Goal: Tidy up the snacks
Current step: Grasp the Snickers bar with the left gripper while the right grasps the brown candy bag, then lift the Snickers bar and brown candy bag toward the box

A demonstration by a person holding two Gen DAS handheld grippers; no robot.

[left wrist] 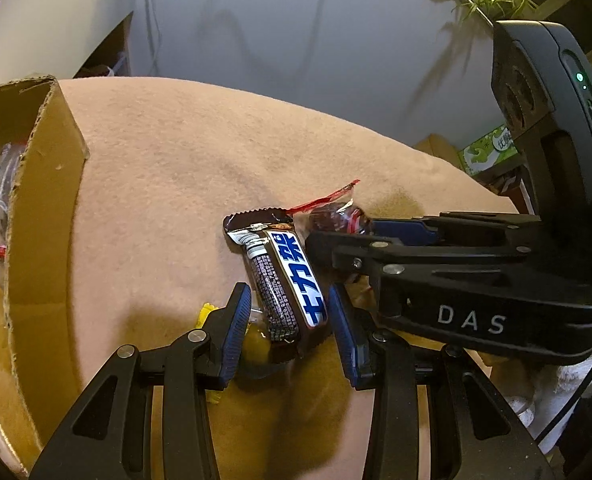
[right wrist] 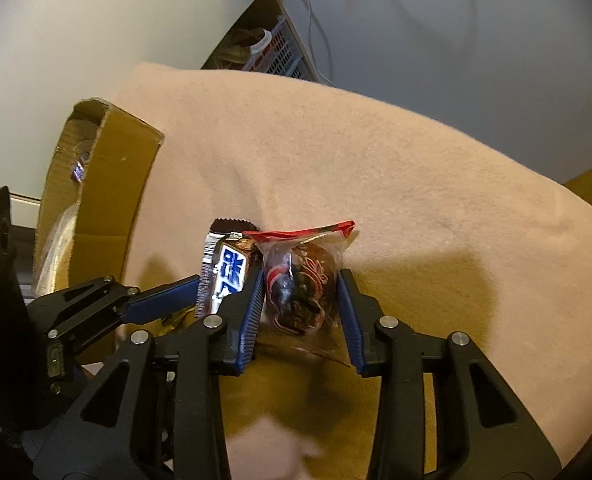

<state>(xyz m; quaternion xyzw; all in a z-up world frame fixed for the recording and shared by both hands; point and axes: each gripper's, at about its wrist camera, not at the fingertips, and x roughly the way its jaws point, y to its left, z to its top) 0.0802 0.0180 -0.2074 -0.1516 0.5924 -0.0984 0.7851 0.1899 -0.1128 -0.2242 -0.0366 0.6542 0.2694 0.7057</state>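
Note:
A chocolate bar [left wrist: 284, 280] in a brown, white and blue wrapper lies on the tan cloth between the fingers of my left gripper [left wrist: 290, 316], which is open around it. A clear, red-edged bag of brown sweets [right wrist: 301, 276] lies just right of the bar [right wrist: 226, 272]. My right gripper [right wrist: 301, 308] is open with a finger on each side of the bag, close to it. The bag also shows in the left wrist view [left wrist: 331, 216], partly behind the right gripper [left wrist: 359, 236]. A yellow-wrapped snack [left wrist: 252, 340] lies under the left fingers.
An open cardboard box [left wrist: 44, 216] with several snacks inside stands at the left on the cloth-covered table [left wrist: 168, 168]; it also shows in the right wrist view [right wrist: 108, 192]. A wall, cables and a shelf lie behind. A green box [left wrist: 487, 150] sits beyond the table's right edge.

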